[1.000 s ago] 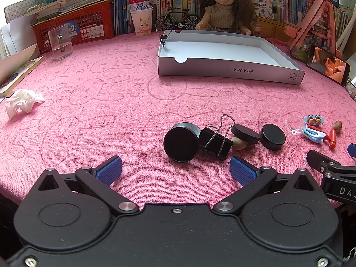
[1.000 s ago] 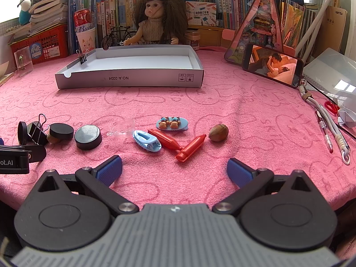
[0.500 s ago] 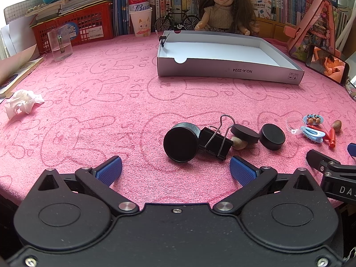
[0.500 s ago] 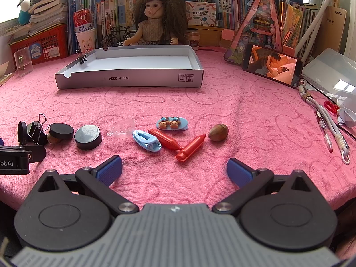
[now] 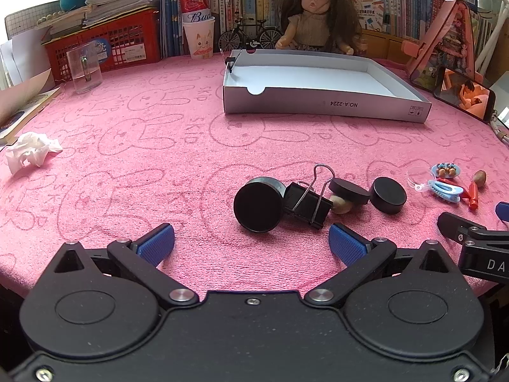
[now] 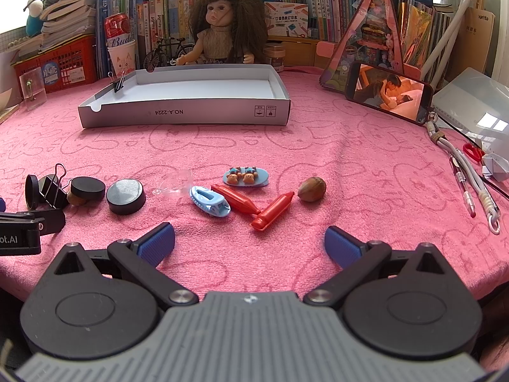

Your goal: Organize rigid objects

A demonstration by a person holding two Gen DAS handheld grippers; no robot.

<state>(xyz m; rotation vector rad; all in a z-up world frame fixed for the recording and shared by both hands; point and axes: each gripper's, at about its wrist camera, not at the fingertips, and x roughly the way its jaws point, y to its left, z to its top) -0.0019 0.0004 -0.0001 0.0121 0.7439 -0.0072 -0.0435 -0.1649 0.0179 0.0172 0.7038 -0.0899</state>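
**Start with the easy pieces, and carry them one at a time to the box**

Both your tongs stand wide open and hold nothing. The left gripper (image 5: 251, 243) hovers low at the near edge of the pink cloth (image 5: 143, 146), and the right gripper (image 6: 249, 243) does the same beside it.

Just ahead of the left gripper stands a black disc on its edge (image 5: 258, 206), leaning on a black binder clip (image 5: 307, 203). This disc will probably roll if you touch it from the side, so close the pads across its flat faces. Behind the clip, a tilted disc (image 5: 348, 187) rests on a small nut, and one more flat disc (image 5: 388, 194) lies just beside it.

Ahead of the right gripper lie two red crayon-shaped pieces (image 6: 273, 211), touching at one end, with a blue hair clip (image 6: 210, 204) and a hazelnut (image 6: 312, 189) near them. I think the hazelnut is a simple first pick, because it lies apart.

Far across the cloth waits the white cardboard box (image 6: 191, 116), empty except for a small clip on its wall (image 6: 119, 84).
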